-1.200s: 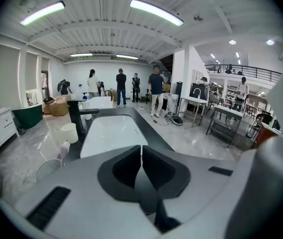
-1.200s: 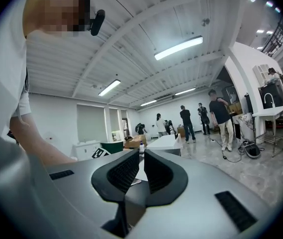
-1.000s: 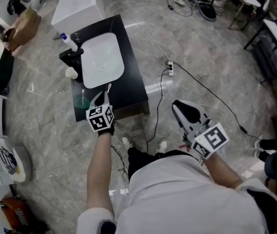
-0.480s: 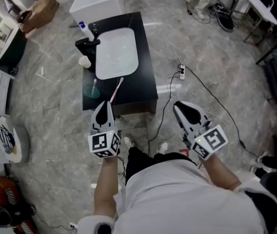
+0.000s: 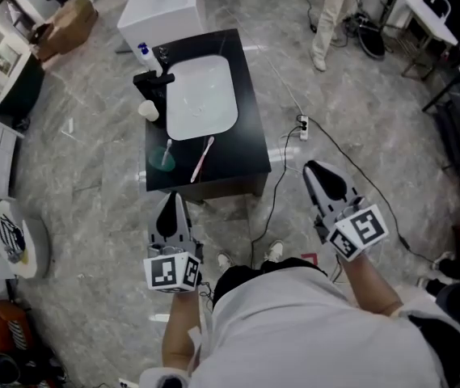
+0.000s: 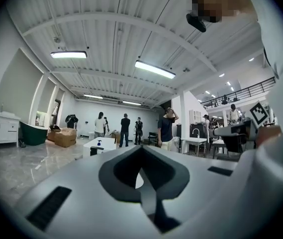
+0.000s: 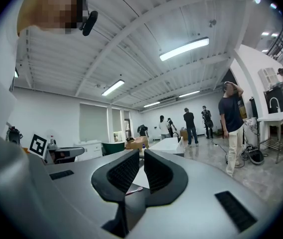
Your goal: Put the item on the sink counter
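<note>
A pink-and-white toothbrush lies flat on the black sink counter, just in front of the white basin. It touches neither gripper. My left gripper hangs over the floor in front of the counter's near edge, shut and empty, pointing at the counter. My right gripper is off to the right over the floor, also shut with nothing in it. In the right gripper view the toothbrush shows low, past the jaws.
On the counter's left side stand a green cup with a brush in it, a white cup, a black faucet and a soap bottle. A power strip with cables lies on the floor at the right. A person stands beyond.
A second ago my left gripper held the toothbrush over the counter's front. The toothbrush now lies on the counter, and the left gripper has pulled back toward my body, empty.
</note>
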